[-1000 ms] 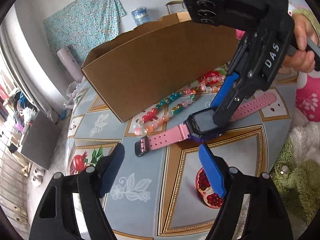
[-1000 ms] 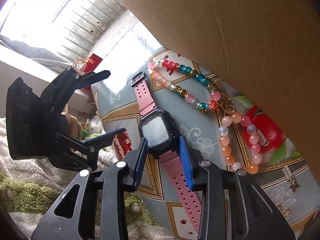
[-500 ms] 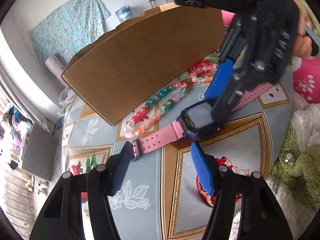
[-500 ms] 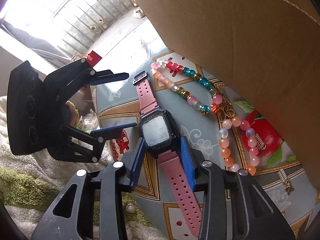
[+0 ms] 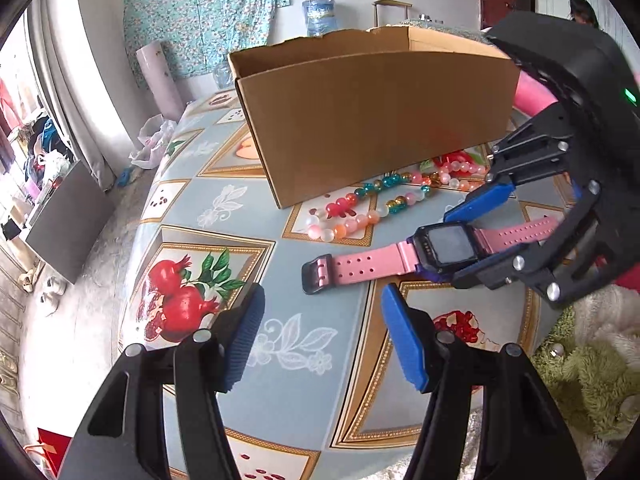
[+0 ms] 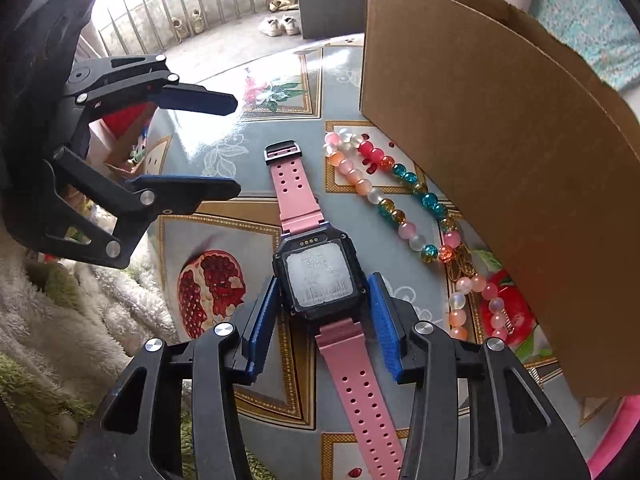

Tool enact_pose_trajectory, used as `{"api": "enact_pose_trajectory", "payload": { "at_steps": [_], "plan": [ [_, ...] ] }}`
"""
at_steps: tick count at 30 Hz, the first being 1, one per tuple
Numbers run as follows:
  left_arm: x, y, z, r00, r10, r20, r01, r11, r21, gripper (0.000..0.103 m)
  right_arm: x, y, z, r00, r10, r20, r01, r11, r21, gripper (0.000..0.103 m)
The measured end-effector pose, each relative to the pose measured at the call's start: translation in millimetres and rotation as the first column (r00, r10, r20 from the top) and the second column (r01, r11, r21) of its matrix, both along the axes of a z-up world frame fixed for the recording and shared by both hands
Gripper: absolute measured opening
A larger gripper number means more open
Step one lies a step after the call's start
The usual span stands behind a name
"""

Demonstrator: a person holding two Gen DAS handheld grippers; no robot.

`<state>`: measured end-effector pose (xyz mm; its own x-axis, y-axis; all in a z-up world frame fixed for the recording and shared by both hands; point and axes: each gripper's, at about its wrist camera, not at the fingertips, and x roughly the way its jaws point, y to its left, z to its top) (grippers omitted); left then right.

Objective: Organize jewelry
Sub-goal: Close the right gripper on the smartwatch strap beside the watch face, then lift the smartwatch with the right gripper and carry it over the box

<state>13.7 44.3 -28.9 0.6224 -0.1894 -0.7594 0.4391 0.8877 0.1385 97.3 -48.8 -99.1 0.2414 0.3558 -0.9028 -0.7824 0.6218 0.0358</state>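
Note:
A pink-strapped watch [image 5: 400, 256] with a dark square face lies flat on the patterned table [image 5: 192, 216]; it also shows in the right wrist view [image 6: 320, 276]. My right gripper [image 6: 322, 300] has its blue pads on both sides of the watch face, closed on it; it shows in the left wrist view [image 5: 476, 232]. My left gripper [image 5: 320, 332] is open and empty, just short of the strap's buckle end; it shows in the right wrist view [image 6: 232, 144]. A beaded necklace [image 6: 400, 200] lies between the watch and an open cardboard box [image 5: 372, 116].
The cardboard box [image 6: 500, 140] stands just beyond the beads. A small gold trinket [image 6: 460, 268] lies among the beads. A fluffy white and green rug [image 5: 592, 360] lies past the table's near edge. A grey cabinet [image 5: 60, 220] stands on the floor to the left.
The left gripper has swung lower and to the left of the watch, facing the strap's buckle end. The right gripper stays clamped on the watch face, and the watch remains on the table.

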Motion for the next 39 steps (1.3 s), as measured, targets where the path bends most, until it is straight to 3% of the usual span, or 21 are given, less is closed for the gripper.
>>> {"api": "enact_pose_trajectory", "payload": {
  "at_steps": [4, 8, 13, 15, 22, 28, 30, 36, 39],
  "plan": [
    [-11.9, -7.5, -2.1, 0.998, -0.065, 0.010, 0.065, 0.997, 0.046, 0.059, 15.7, -18.0, 3.3, 0.989, -0.013, -0.147, 0.025, 0.996, 0.085, 0.042],
    [-26.5, -25.6, -6.1, 0.991, -0.135, 0.026, 0.131, 0.984, 0.117, 0.059, 29.8, -35.7, 2.3, 0.958, 0.012, -0.287, 0.036, 0.986, 0.162, 0.042],
    [-33.0, -51.5, -22.3, 0.977, -0.205, 0.065, 0.176, 0.935, 0.309, 0.059, 45.8, -52.4, -0.1, 0.932, 0.051, -0.360, 0.022, 0.980, 0.197, 0.042],
    [-34.7, -57.0, -23.2, 0.969, -0.234, 0.075, 0.196, 0.921, 0.337, 0.059, 46.8, -55.6, 0.7, 0.929, 0.073, -0.363, 0.001, 0.980, 0.198, 0.042],
    [-21.9, -71.5, -23.2, 0.955, -0.290, 0.064, 0.251, 0.904, 0.345, 0.058, 52.0, -61.7, 2.7, 0.919, 0.138, -0.370, -0.060, 0.975, 0.215, 0.042],
    [-17.5, -73.2, -21.8, 0.946, -0.324, 0.013, 0.304, 0.900, 0.313, 0.033, 63.2, -70.8, 5.9, 0.907, 0.180, -0.381, -0.091, 0.966, 0.241, 0.042],
    [-13.9, -75.8, -22.7, 0.945, -0.327, -0.005, 0.313, 0.900, 0.304, 0.017, 65.0, -74.3, 7.1, 0.904, 0.191, -0.382, -0.098, 0.963, 0.251, 0.042],
    [-5.1, -74.9, -19.8, 0.961, -0.270, -0.051, 0.274, 0.929, 0.247, 0.010, 63.2, -87.7, 9.2, 0.920, 0.172, -0.352, -0.078, 0.961, 0.265, 0.043],
    [3.1, -70.8, -17.1, 0.970, -0.226, -0.090, 0.240, 0.951, 0.193, 0.010, 54.9, -94.9, 13.5, 0.936, 0.123, -0.329, -0.039, 0.967, 0.251, 0.051]
  ]
}}
